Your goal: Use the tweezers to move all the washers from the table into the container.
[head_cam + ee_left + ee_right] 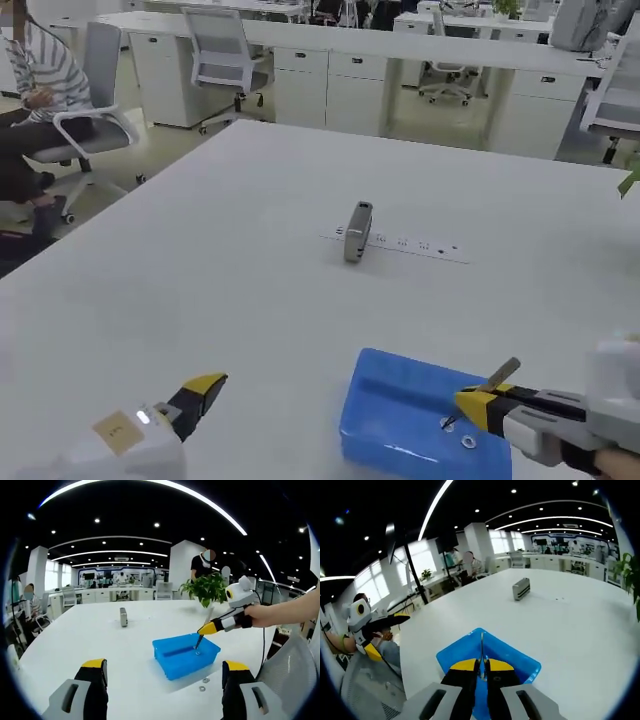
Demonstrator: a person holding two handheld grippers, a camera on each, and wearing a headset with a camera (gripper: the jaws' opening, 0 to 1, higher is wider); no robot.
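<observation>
A blue container [400, 415] stands near the table's front edge. My right gripper [478, 405] is shut on thin metal tweezers [455, 418], whose tips point down into the container beside a washer [468, 441] on its floor. In the right gripper view the tweezers [482, 647] run out from between the shut jaws of the right gripper [482, 665] over the container [460, 652]. Two washers [204, 684] lie on the table in front of the container [175, 660]. My left gripper [165, 672] hangs open and holds nothing, left of the container.
A small grey box [357, 230] stands mid-table by a white power strip [410, 243]. A potted plant [207, 587] sits at the table's far right. A seated person [35, 90] and office chairs [225, 60] are beyond the table's left edge.
</observation>
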